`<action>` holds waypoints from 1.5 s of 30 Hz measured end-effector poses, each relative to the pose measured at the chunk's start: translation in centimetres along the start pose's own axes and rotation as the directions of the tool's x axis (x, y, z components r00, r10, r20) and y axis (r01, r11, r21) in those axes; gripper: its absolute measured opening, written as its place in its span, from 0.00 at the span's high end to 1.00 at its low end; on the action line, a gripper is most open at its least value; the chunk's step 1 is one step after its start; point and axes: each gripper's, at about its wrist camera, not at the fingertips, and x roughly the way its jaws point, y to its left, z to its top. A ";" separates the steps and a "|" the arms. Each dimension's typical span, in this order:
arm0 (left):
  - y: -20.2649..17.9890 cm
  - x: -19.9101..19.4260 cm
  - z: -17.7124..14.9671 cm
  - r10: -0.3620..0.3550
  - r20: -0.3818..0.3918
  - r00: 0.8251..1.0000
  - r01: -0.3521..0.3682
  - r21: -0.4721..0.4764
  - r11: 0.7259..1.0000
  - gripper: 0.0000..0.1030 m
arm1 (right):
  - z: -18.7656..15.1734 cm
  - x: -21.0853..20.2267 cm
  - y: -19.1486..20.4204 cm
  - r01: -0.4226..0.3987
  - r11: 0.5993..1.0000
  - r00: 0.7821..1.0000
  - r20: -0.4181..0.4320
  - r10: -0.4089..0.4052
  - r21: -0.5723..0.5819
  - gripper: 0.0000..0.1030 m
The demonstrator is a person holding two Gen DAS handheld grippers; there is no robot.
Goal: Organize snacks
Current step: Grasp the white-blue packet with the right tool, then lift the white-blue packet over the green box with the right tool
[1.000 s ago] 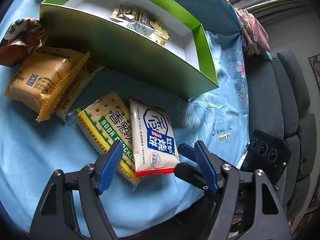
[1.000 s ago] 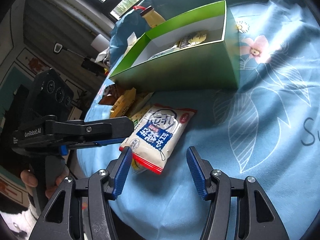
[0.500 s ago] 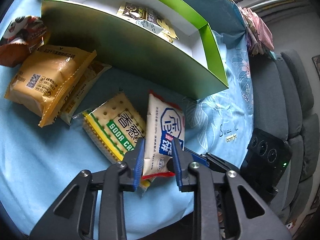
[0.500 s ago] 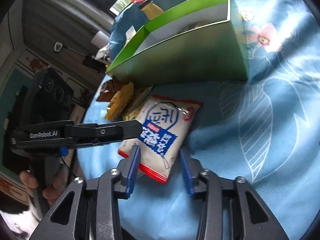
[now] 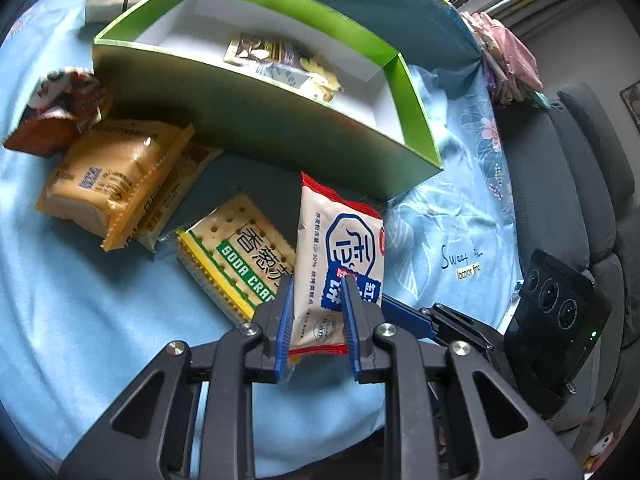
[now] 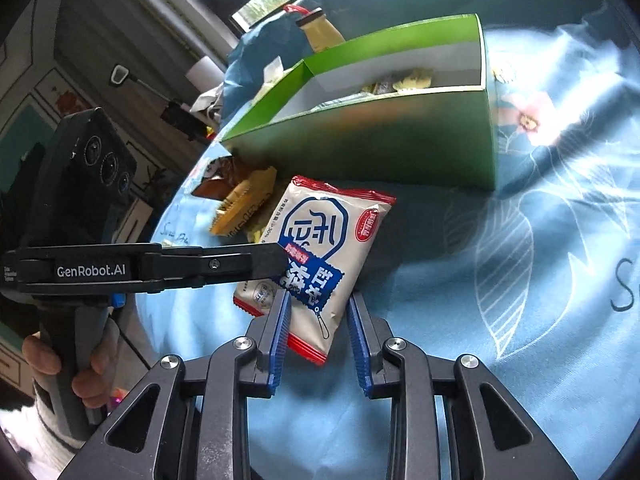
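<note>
A second ago both grippers stood wide apart over the white packet, which lay flat on the blue cloth and partly over the cracker pack. Now the left gripper (image 5: 317,312) has its jaws drawn in and clamped on the near end of the white packet (image 5: 340,248), and the packet is tipped up, its red far edge raised toward the green box (image 5: 256,128). The box sits lower in the left view than before, with more of its white floor and the few snacks (image 5: 280,62) inside showing.

Left of the packet lie the cracker pack (image 5: 240,252), two tan packs (image 5: 112,184) and a brown bag (image 5: 52,112), all as they were, on the cloth beside the box's near wall.

The right gripper (image 6: 318,320) has just been closing its jaws; the packet's (image 6: 320,248) near corner sits between them. The left pad touches it, but whether the right pad presses on it I cannot tell. In the right view, the left gripper's (image 6: 280,258) black finger crosses the packet's left edge, and a hand (image 6: 68,368) holds its grip. The packet hangs just in front of the box (image 6: 380,136), not yet inside.
</note>
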 end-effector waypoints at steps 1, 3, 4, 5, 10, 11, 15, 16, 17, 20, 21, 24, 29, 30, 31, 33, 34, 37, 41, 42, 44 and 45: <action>-0.2 -0.3 0.0 0.003 0.008 1.000 -0.003 0.004 1.000 0.78 | 0.1 -0.2 0.2 0.000 1.000 1.000 0.005 0.000 -0.004 0.70; -0.6 -0.7 0.0 0.010 0.026 1.000 -0.011 0.022 1.000 0.78 | 0.3 -0.5 0.5 -0.006 1.000 1.000 0.013 0.006 -0.007 0.70; -0.9 -1.0 0.0 0.014 0.035 0.999 -0.015 0.029 0.999 0.78 | 0.4 -0.8 0.7 -0.010 1.000 1.000 0.019 0.010 -0.009 0.70; -1.2 -1.2 -0.1 0.017 0.044 0.999 -0.019 0.035 0.999 0.77 | 0.5 -1.0 0.8 -0.011 1.000 1.000 0.025 0.011 -0.011 0.70; -2.1 -2.2 0.0 0.019 0.082 0.996 -0.024 0.058 0.998 0.76 | 0.9 -2.0 1.7 -0.013 0.999 0.998 0.054 0.014 -0.033 0.70; -2.2 -2.3 0.1 0.019 0.088 0.996 -0.024 0.063 0.998 0.76 | 1.0 -2.3 1.9 -0.012 0.999 0.998 0.059 0.015 -0.038 0.70; -2.9 -2.8 0.4 0.019 0.112 0.994 -0.029 0.082 0.996 0.76 | 1.5 -2.9 2.3 -0.008 0.999 0.997 0.076 0.012 -0.053 0.70; -3.0 -2.9 0.5 0.018 0.117 0.993 -0.028 0.086 0.996 0.76 | 1.6 -3.0 2.4 -0.008 0.999 0.997 0.081 0.012 -0.054 0.70; -3.1 -3.0 0.7 0.015 0.121 0.993 -0.026 0.089 0.996 0.76 | 1.8 -3.1 2.4 -0.008 0.998 0.996 0.086 0.012 -0.056 0.70; -3.0 -3.5 1.1 0.007 0.134 0.991 -0.020 0.096 0.995 0.75 | 2.2 -3.4 2.7 -0.003 0.998 0.995 0.100 0.009 -0.065 0.70; -3.0 -3.6 1.2 0.006 0.136 0.991 -0.019 0.098 0.995 0.75 | 2.4 -3.5 2.8 -0.001 0.998 0.995 0.104 0.008 -0.067 0.70; -3.2 -3.7 1.8 0.005 0.145 0.989 -0.021 0.106 0.994 0.75 | 2.9 -3.5 3.0 0.005 0.997 0.994 0.113 0.003 -0.076 0.70; -3.5 -4.0 2.6 0.008 0.158 0.987 -0.027 0.121 0.992 0.74 | 3.8 -3.6 3.2 0.015 0.996 0.992 0.126 -0.004 -0.089 0.70; -3.5 -4.0 2.9 0.008 0.162 0.987 -0.028 0.123 0.992 0.74 | 4.0 -3.5 3.2 0.017 0.996 0.992 0.128 -0.005 -0.091 0.70; -3.5 -4.0 3.0 0.008 0.164 0.986 -0.028 0.124 0.992 0.74 | 4.1 -3.5 3.2 0.018 0.995 0.992 0.130 -0.006 -0.093 0.70; -3.5 -4.1 3.3 0.007 0.170 0.985 -0.029 0.126 0.992 0.74 | 4.4 -3.5 3.2 0.020 0.995 0.991 0.135 -0.007 -0.097 0.70; -3.5 -4.2 3.5 0.007 0.172 0.985 -0.029 0.126 0.992 0.74 | 4.6 -3.5 3.2 0.021 0.995 0.991 0.136 -0.008 -0.100 0.70; -3.4 -4.2 4.1 0.008 0.178 0.984 -0.031 0.128 0.991 0.74 | 5.1 -3.4 3.3 0.022 0.995 0.990 0.140 -0.007 -0.102 0.70; -3.2 -4.2 4.7 0.007 0.184 0.983 -0.031 0.126 0.992 0.72 | 5.8 -3.1 3.5 0.028 0.993 0.990 0.143 -0.011 -0.114 0.70; -3.1 -4.2 4.9 0.008 0.186 0.982 -0.032 0.125 0.992 0.72 | 6.1 -3.1 3.5 0.030 0.993 0.989 0.144 -0.013 -0.117 0.70; -3.0 -4.2 5.3 0.008 0.191 0.982 -0.032 0.124 0.992 0.72 | 6.4 -2.9 3.5 0.029 0.992 0.989 0.144 -0.011 -0.120 0.70; -2.9 -4.3 5.5 0.008 0.192 0.981 -0.032 0.125 0.992 0.72 | 6.6 -2.8 3.5 0.030 0.992 0.989 0.146 -0.012 -0.123 0.70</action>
